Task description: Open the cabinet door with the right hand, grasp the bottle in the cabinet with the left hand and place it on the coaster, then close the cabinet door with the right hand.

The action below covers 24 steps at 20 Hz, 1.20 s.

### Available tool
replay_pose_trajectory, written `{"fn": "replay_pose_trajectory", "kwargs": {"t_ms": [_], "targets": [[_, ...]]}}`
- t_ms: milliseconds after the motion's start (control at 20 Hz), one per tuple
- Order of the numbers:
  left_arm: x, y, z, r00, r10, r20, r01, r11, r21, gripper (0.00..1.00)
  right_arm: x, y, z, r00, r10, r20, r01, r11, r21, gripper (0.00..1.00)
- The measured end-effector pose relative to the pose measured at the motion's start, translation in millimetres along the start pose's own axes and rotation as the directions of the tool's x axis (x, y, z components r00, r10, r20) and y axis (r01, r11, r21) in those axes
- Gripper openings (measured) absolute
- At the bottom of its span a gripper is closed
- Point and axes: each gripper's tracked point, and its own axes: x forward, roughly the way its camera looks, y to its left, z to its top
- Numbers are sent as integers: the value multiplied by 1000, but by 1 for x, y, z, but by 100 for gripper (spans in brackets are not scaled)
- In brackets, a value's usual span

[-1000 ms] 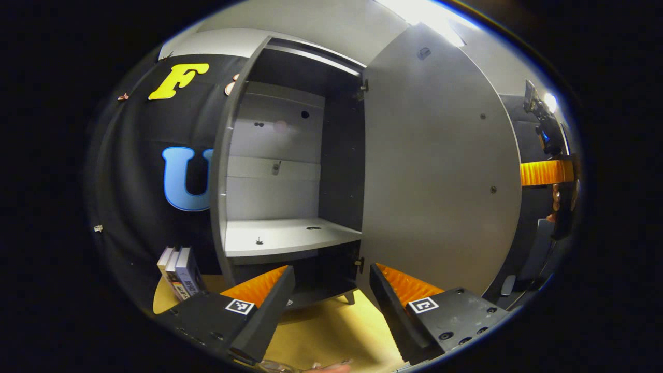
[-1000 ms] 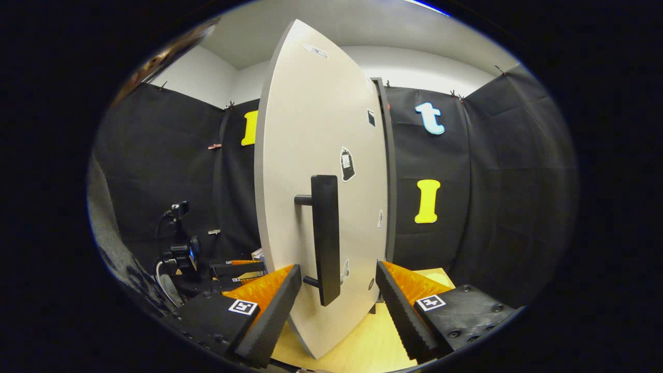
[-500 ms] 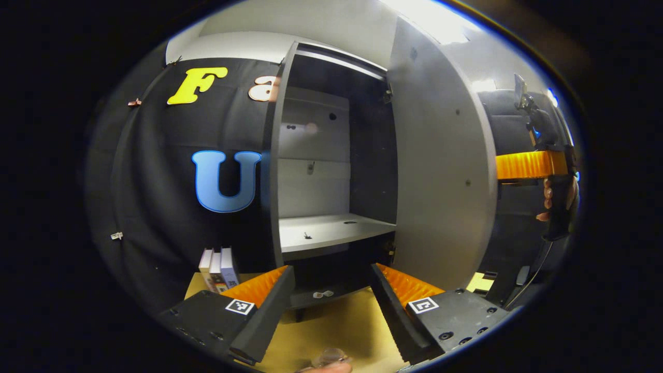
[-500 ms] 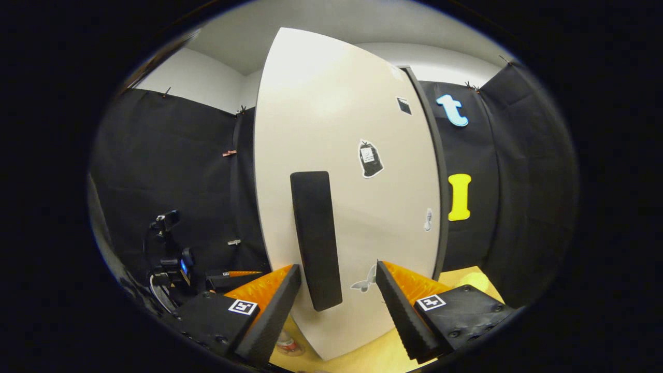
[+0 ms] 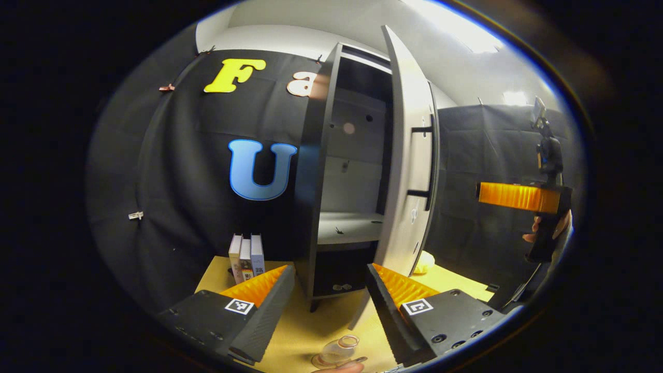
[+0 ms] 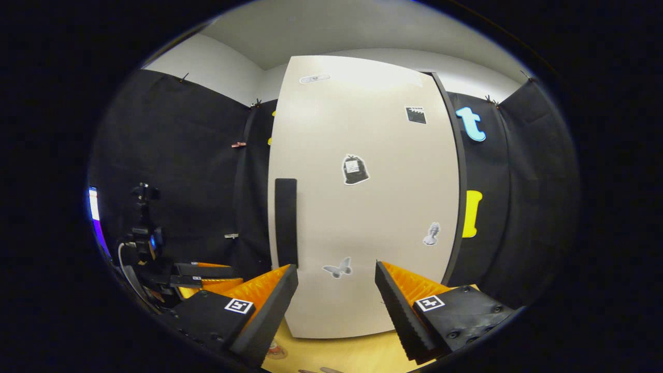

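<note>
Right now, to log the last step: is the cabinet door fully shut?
No, ajar. In the left gripper view the cabinet door stands off the frame, with a shelf visible inside.

Left gripper (image 5: 329,268): the finger blocks are showing as black, wedge-shaped housings, each carrying a square black-and-white marker tag (image 5: 239,305) on top. Round screws (image 5: 456,342) are sitting recessed in the right-hand block. Inner finger faces are running in fine saw-tooth ridges.

Right gripper (image 6: 336,267): it is wearing the same build of matching tags, screws and ribbing. Seen from the left gripper view, a hand (image 5: 538,235) is wrapping its dark handle, a thin cable (image 5: 523,290) is trailing below, and a small camera mount is rising above.
</note>
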Motion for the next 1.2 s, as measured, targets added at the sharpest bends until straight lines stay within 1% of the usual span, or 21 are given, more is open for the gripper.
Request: {"fn": "replay_pose_trajectory", "kwargs": {"t_ms": [150, 250, 300, 350, 450, 500, 550, 600, 650, 700, 750, 800, 850, 950, 1050, 1200], "targets": [[2, -8, 6, 998, 68, 16, -68, 996, 53, 89, 9, -38, -8, 994, -107, 13, 107, 993, -51, 97], [7, -24, 5, 996, 90, 9, -90, 995, 49, 88, 15, -54, -15, 989, -147, 6, 147, 989, -34, 97], [8, -34, 4, 996, 92, 0, -92, 995, 38, 88, 17, -58, -17, 989, -147, -2, 147, 989, -19, 97], [10, -43, 6, 996, 91, -1, -91, 995, 32, 84, 20, -57, -18, 991, -133, -3, 133, 991, -5, 97], [10, -57, 10, 995, 100, 0, -100, 994, 38, 84, 15, -60, -14, 993, -120, 12, 120, 993, 17, 98], [12, -62, 11, 994, 106, 1, -106, 993, 44, 88, 13, -61, -12, 993, -118, 23, 118, 993, 19, 97], [13, -68, 11, 994, 110, 3, -110, 993, 48, 88, 12, -63, -10, 993, -113, 32, 112, 994, 16, 97], [15, -73, 13, 994, 114, 6, -114, 992, 46, 84, 10, -65, -10, 993, -112, 38, 112, 994, 8, 97], [17, -79, 12, 994, 111, 7, -111, 993, 42, 84, 9, -69, -10, 993, -114, 43, 114, 993, 0, 97], [19, -84, 14, 994, 106, 10, -107, 994, 39, 88, 8, -71, -10, 992, -114, 46, 115, 993, -4, 97], [21, -87, 17, 994, 105, 16, -106, 994, 41, 88, 8, -74, -12, 992, -116, 46, 116, 993, -3, 97], [23, -89, 20, 994, 108, 21, -109, 993, 48, 84, 7, -76, -13, 992, -119, 45, 119, 993, 2, 97], [25, -91, 23, 993, 111, 26, -113, 992, 57, 88, 7, -77, -14, 992, -119, 45, 118, 993, 9, 97], [28, -96, 28, 993, 116, 34, -118, 991, 68, 89, 6, -80, -16, 991, -130, 44, 129, 991, 20, 97], [31, -102, 31, 994, 105, 40, -108, 991, 75, 91, 6, -83, -18, 989, -142, 44, 142, 990, 14, 97], [35, -106, 38, 994, 95, 51, -100, 990, 98, 91, 5, -85, -21, 987, -153, 49, 153, 988, 2, 98]]}}
